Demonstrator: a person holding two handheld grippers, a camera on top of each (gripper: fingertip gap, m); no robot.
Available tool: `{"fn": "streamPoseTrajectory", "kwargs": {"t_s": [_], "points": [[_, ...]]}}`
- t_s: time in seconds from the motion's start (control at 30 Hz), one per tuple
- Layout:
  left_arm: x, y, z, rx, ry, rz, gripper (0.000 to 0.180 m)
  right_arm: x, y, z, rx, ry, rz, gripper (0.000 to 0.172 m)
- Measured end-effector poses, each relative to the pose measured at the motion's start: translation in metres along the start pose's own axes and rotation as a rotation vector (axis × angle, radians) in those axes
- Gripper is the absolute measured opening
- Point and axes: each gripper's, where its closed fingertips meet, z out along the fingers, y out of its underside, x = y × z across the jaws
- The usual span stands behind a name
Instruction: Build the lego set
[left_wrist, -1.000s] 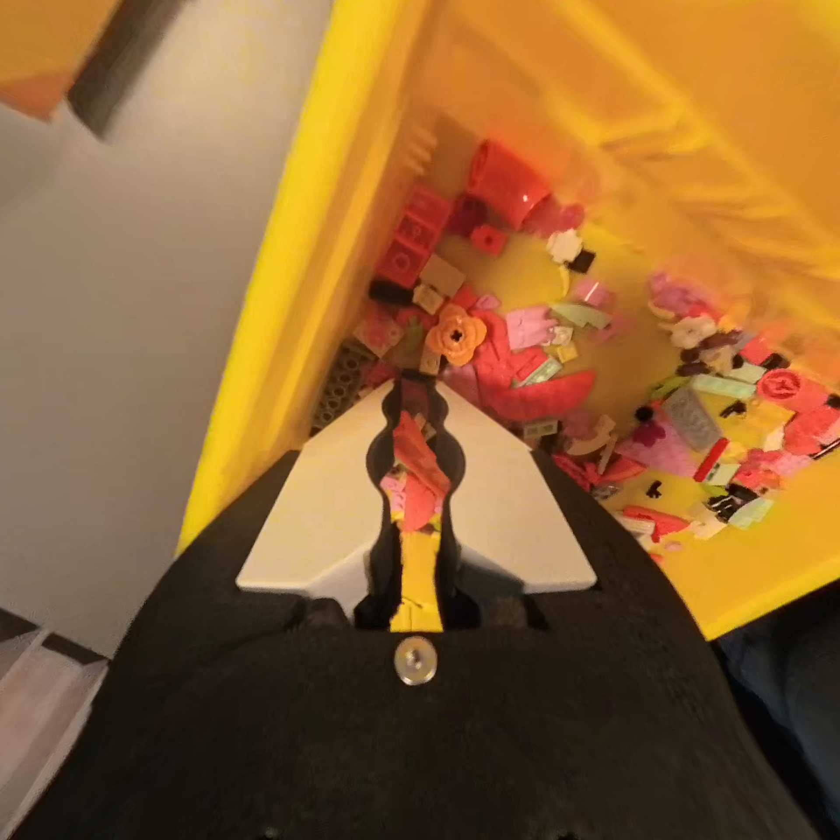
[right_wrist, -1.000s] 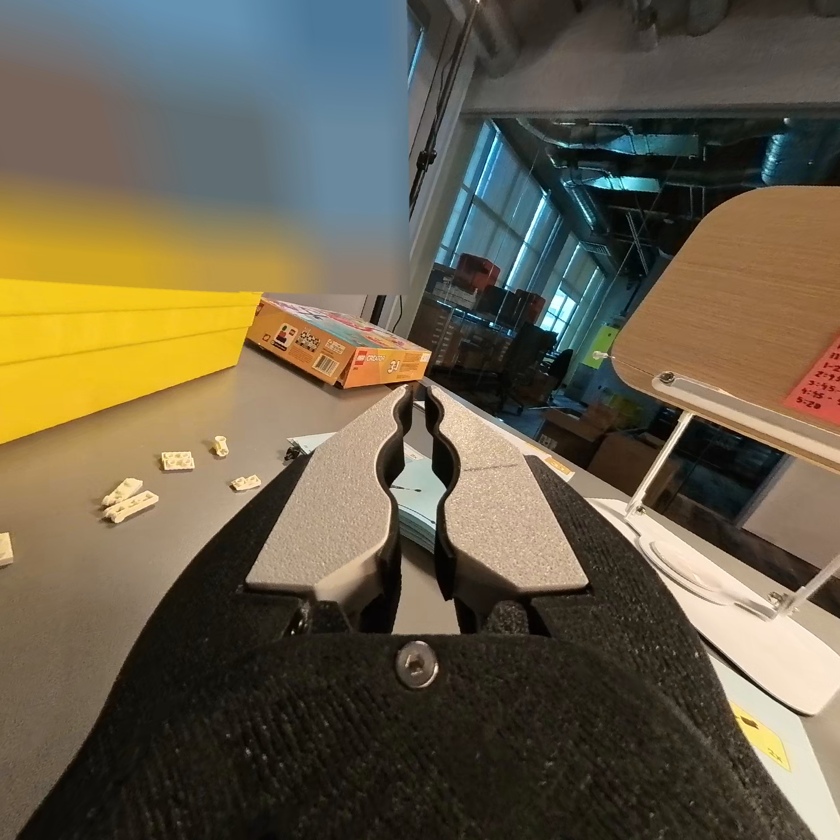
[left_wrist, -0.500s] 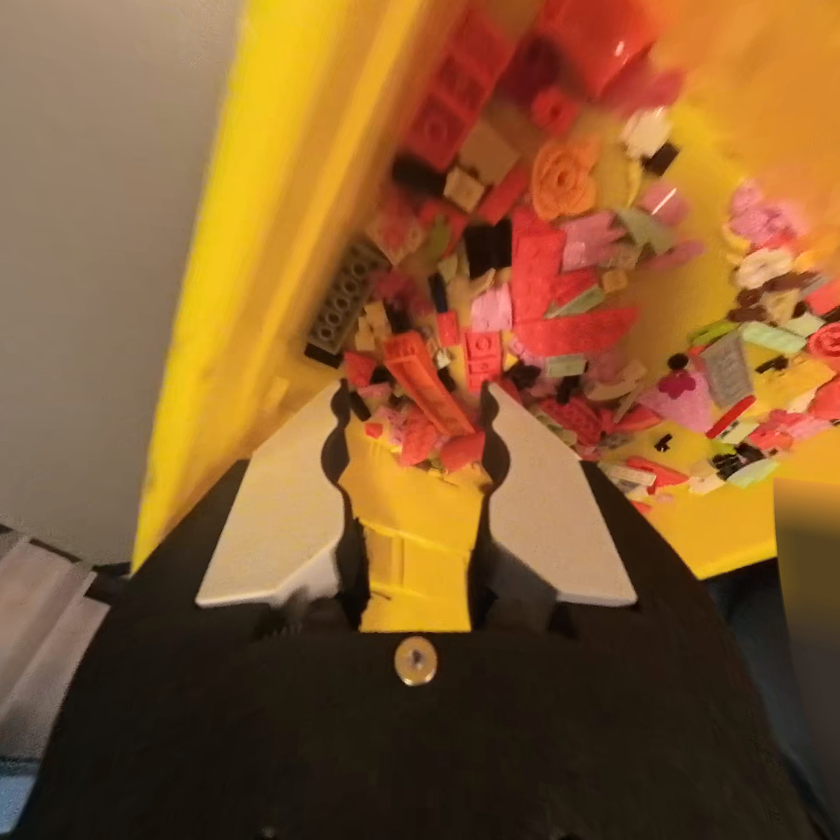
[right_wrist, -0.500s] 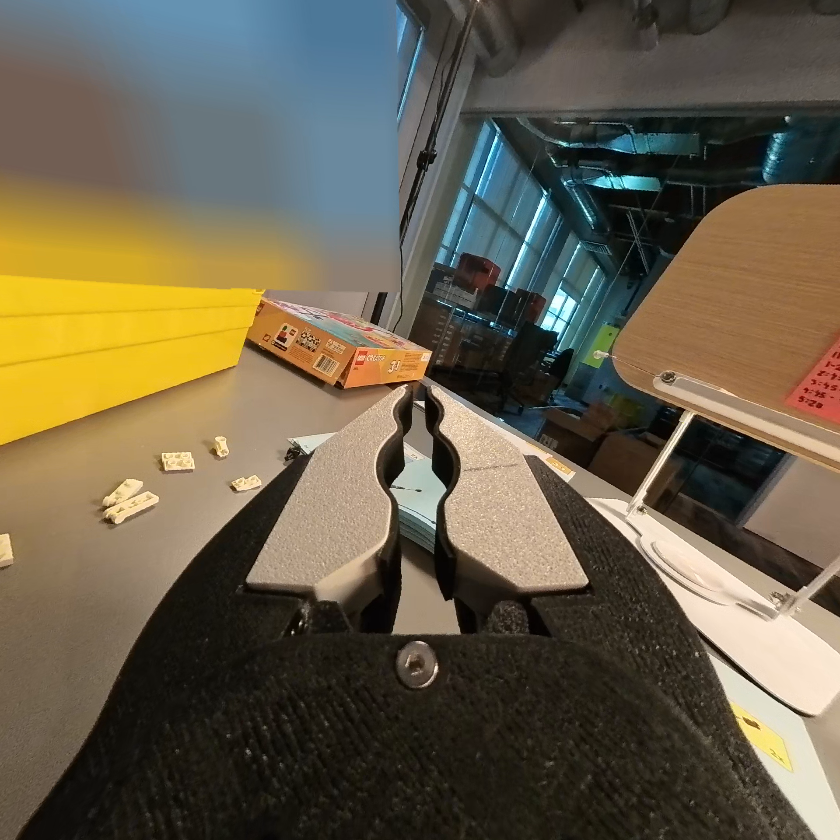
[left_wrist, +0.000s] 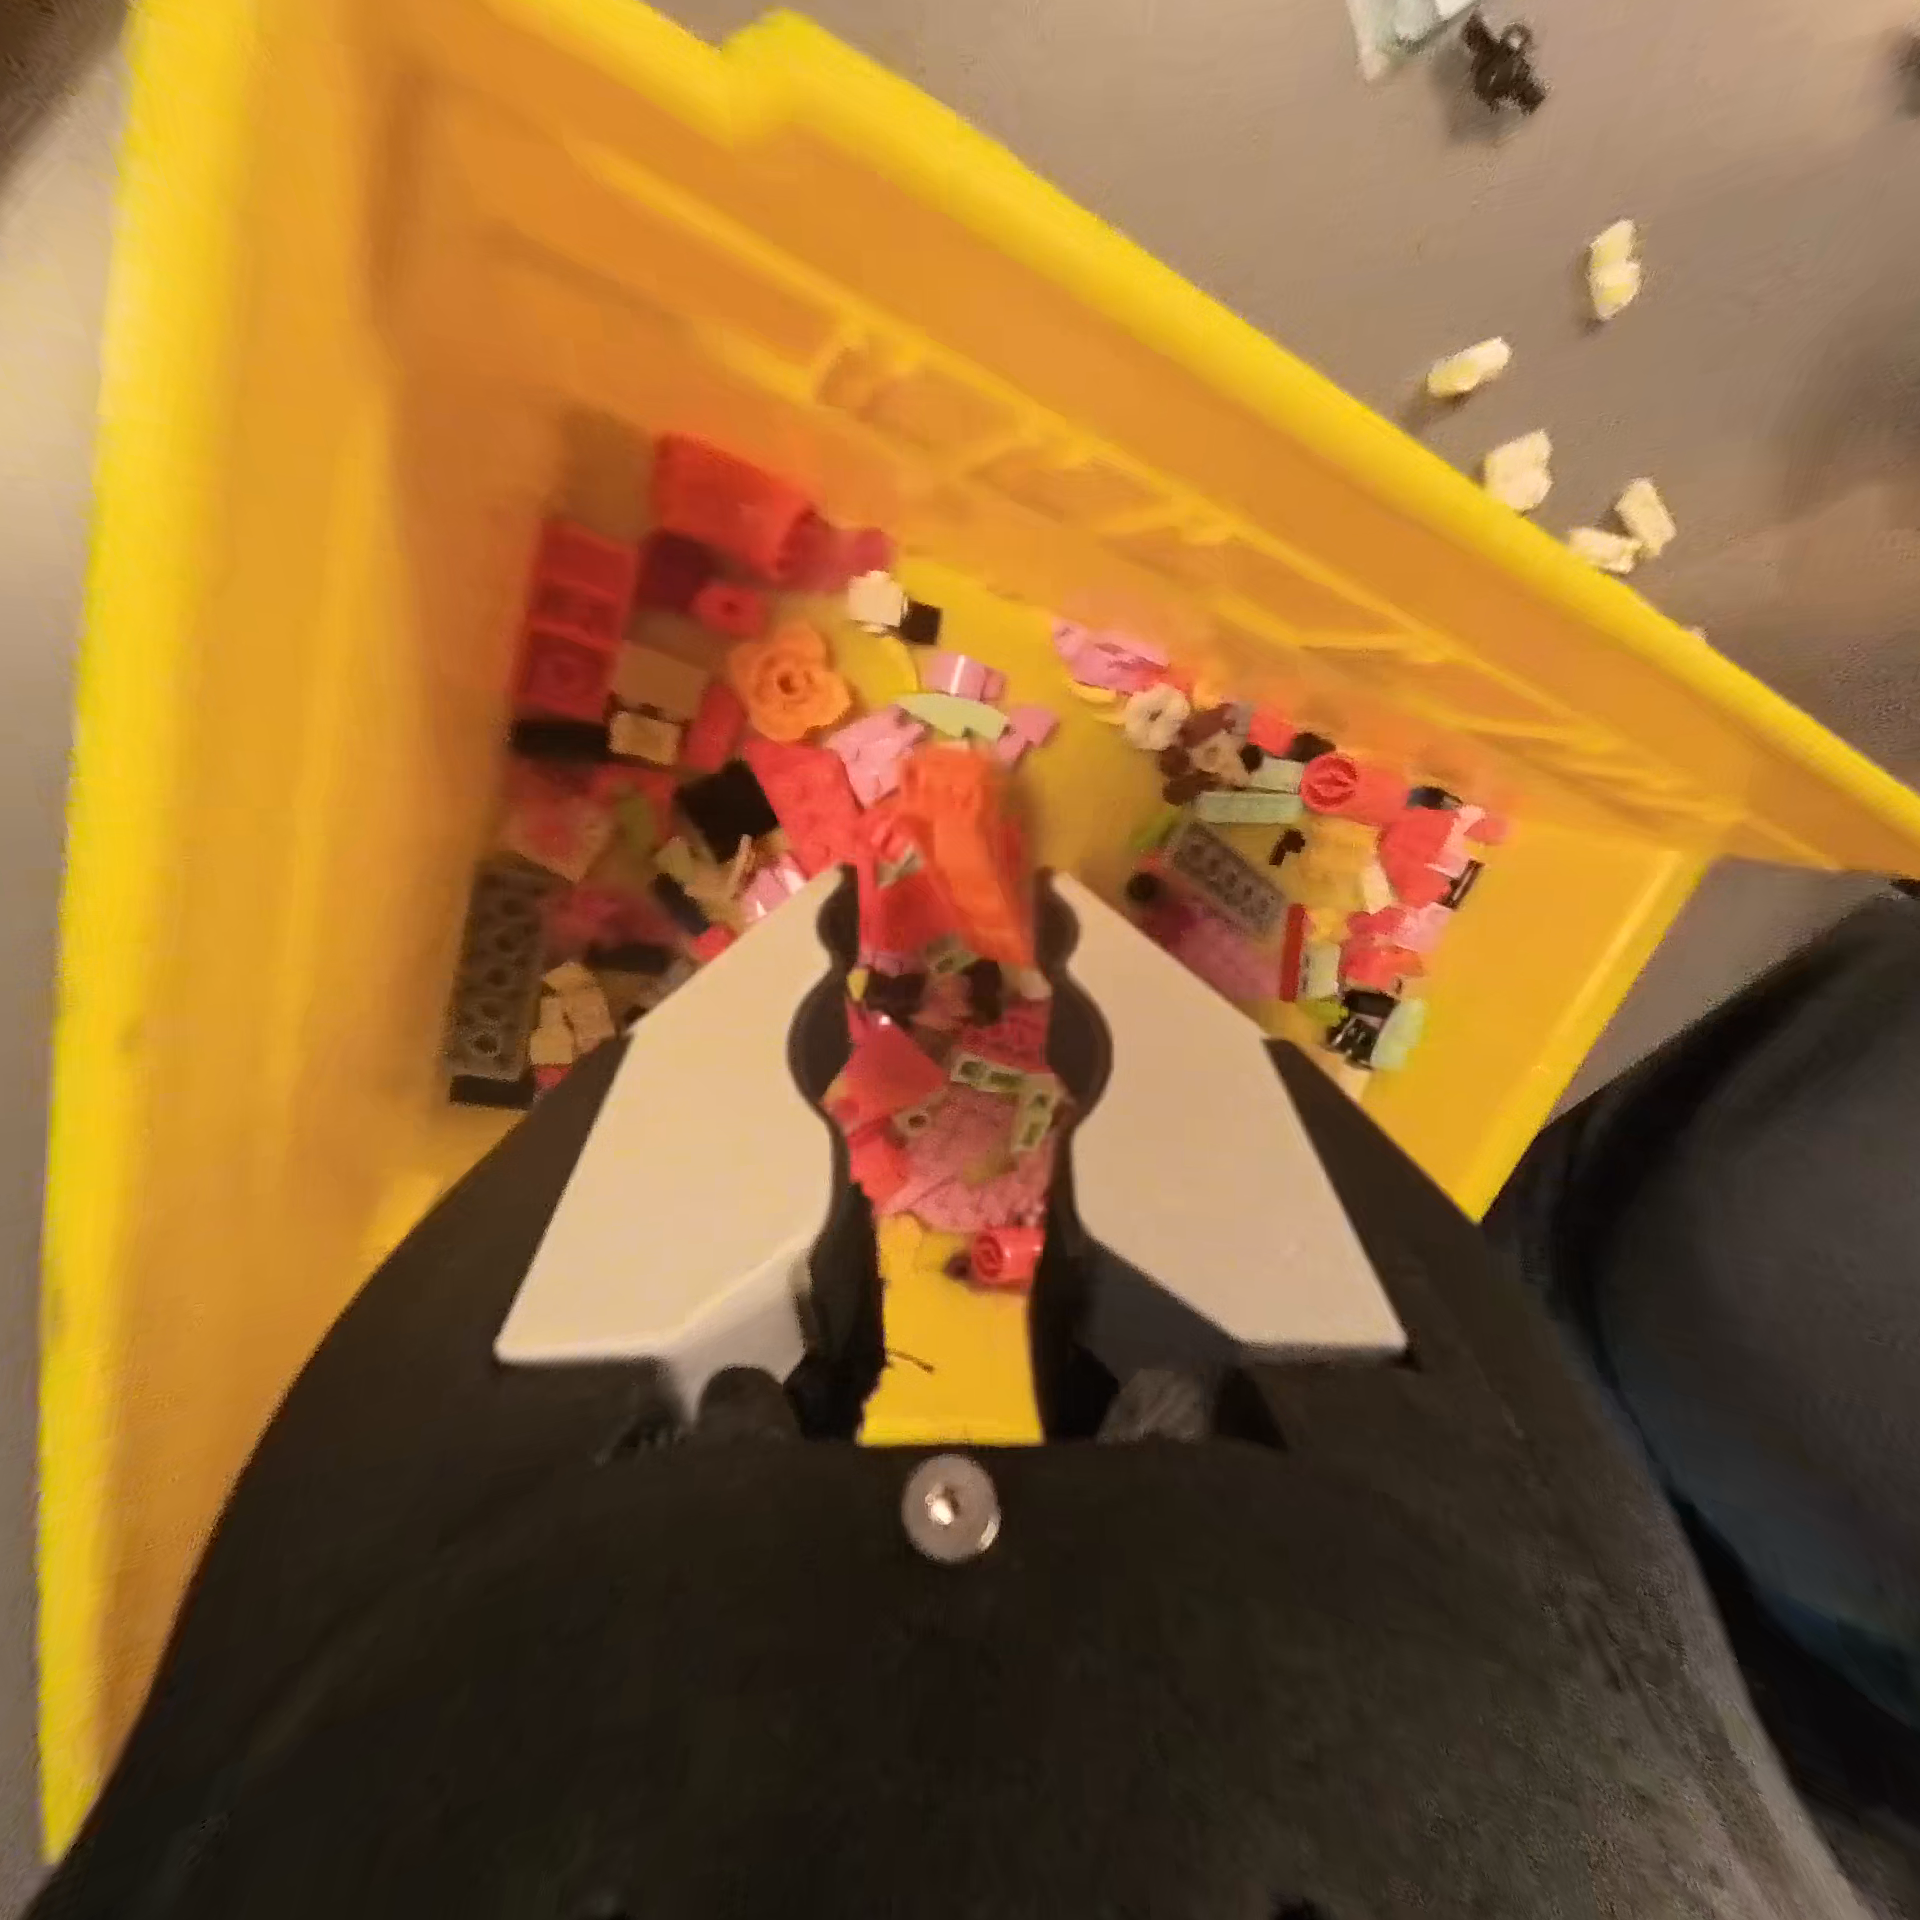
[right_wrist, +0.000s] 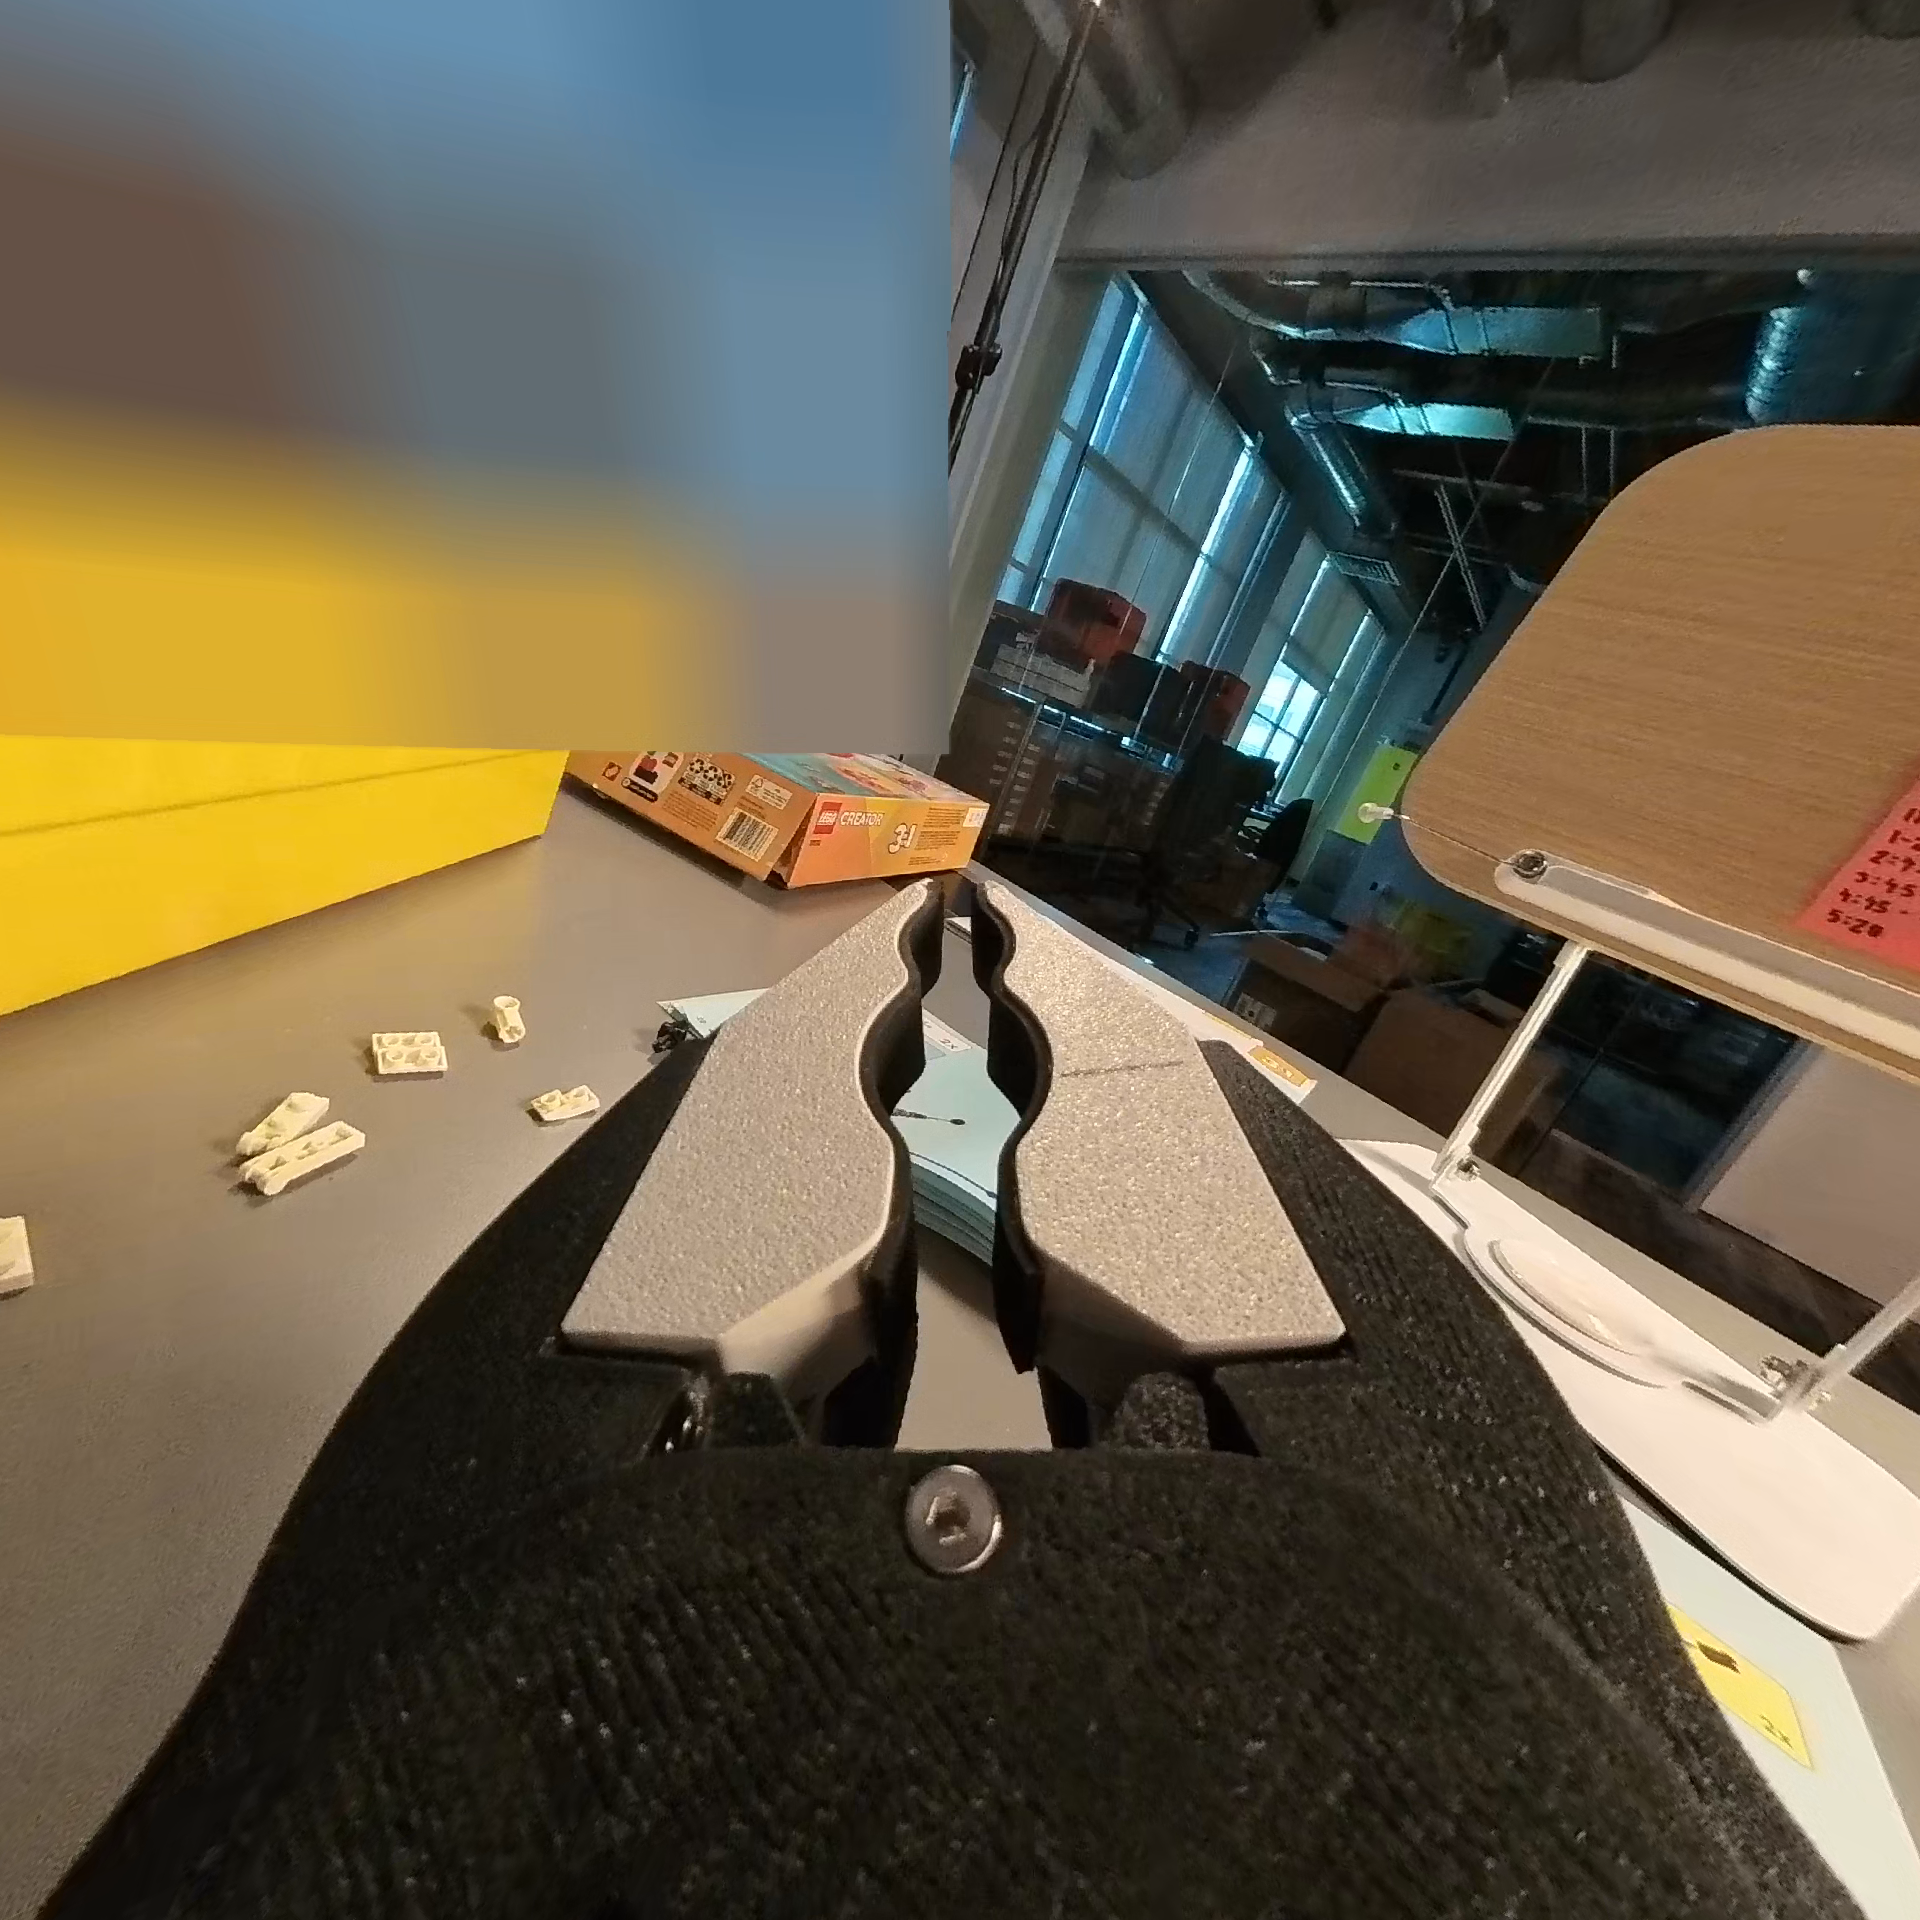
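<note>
left wrist view, left to right:
- yellow bin (left_wrist: 260, 623): fills the left and upper frame, walls around a pile of small bricks (left_wrist: 582, 644), mostly red and pink.
- dark grey holed plate (left_wrist: 499, 977): lower left of the pile, against the wall.
- orange flower piece (left_wrist: 784, 675): above the tips, apart from them.
- left gripper (left_wrist: 945, 878): centre frame, above the pile, jaws part open. a long orange-red piece (left_wrist: 961, 852) sits between the tips, both appearing to press on it. its long axis runs up-frame, beyond the tips.
- pale pieces (left_wrist: 1517, 468): on grey table, upper right, outside the bin.

right wrist view:
- right gripper (right_wrist: 958, 914): centre, jaws nearly together, nothing between. booklet (right_wrist: 961, 1132) lies under it, cardboard box (right_wrist: 790, 821) beyond.
</note>
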Motion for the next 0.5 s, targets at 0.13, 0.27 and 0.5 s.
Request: {"fn": "streamPoseTrajectory", "kwargs": {"t_s": [0.13, 0.27, 0.5], "points": [[-0.022, 0.015, 0.0, -0.071, -0.125, -0.023, 0.045, 0.0, 0.0, 0.0, 0.0, -0.001, -0.001, 0.003], [-0.059, 0.034, -0.011, -0.128, -0.298, -0.099, 0.04, 0.0, 0.0, 0.0, 0.0, -0.001, -0.001, 0.003], [-0.06, 0.053, -0.01, -0.213, -0.264, -0.114, 0.033, -0.001, 0.0, 0.0, 0.0, -0.004, -0.002, 0.003]]}}
